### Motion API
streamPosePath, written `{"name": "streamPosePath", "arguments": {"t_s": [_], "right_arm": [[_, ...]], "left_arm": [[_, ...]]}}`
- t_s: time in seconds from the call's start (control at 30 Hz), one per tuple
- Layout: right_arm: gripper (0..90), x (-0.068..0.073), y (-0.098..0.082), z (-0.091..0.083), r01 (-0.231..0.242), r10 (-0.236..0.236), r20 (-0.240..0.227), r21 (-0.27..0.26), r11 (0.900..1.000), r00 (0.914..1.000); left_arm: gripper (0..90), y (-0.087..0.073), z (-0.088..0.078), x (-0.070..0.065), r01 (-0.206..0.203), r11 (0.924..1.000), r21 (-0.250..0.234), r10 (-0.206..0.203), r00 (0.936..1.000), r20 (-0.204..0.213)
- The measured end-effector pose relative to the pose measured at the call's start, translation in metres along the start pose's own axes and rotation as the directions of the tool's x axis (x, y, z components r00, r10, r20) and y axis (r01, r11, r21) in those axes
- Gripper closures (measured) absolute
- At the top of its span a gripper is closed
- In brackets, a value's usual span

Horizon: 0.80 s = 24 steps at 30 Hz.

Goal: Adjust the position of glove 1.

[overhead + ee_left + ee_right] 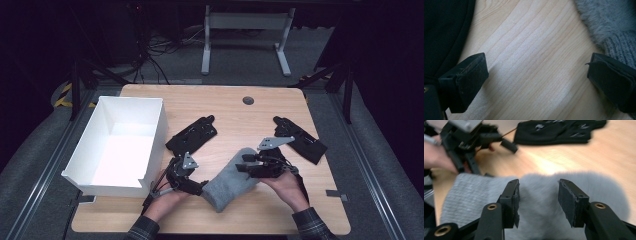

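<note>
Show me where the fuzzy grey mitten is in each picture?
High view: grey mitten at bottom middle, between both grippers.
Left gripper view: its fuzz and knit cuff fill the top right corner.
Right gripper view: across the middle, behind the jaws.
Shared landmark: the wooden table.

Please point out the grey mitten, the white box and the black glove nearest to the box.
grey mitten [227,184], high view, middle of its fuzzy body.
white box [90,182], high view, near wall.
black glove [192,135], high view, its middle.

L gripper [199,188] & R gripper [538,202] jaws apart
</note>
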State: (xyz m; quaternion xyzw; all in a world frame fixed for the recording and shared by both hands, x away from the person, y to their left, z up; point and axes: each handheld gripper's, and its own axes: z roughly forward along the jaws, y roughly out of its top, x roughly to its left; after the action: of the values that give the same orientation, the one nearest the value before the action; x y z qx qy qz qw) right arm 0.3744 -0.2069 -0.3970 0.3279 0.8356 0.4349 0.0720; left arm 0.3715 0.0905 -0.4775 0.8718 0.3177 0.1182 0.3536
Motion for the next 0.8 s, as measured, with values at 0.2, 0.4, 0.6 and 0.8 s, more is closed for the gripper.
{"name": "streamPosePath", "arguments": {"t_s": [0.2,0.4,0.6,0.8], "right_arm": [[55.8,-0.028,-0.001,-0.012,-0.027,0.029,0.079,-0.018,0.999,0.9965],[50.2,-0.057,-0.013,-0.016,-0.110,0.110,0.080,-0.001,0.994,0.9907],[45.8,-0.077,-0.019,-0.008,-0.128,0.128,-0.017,-0.016,0.992,0.9916],[49.1,-0.080,-0.023,0.014,-0.094,0.098,-0.075,0.048,0.994,0.9924]], "left_arm": [[3.7,0.000,0.000,0.000,0.000,1.0000,0.000,0.000,1.0000,0.000],[3.6,0.000,0.000,0.000,0.000,1.0000,0.000,0.000,1.0000,0.001],[3.6,0.000,0.000,0.000,0.000,1.0000,0.000,0.000,1.0000,0.001],[3.6,0.000,0.000,0.000,0.000,1.0000,0.000,0.000,1.0000,0.001]]}}
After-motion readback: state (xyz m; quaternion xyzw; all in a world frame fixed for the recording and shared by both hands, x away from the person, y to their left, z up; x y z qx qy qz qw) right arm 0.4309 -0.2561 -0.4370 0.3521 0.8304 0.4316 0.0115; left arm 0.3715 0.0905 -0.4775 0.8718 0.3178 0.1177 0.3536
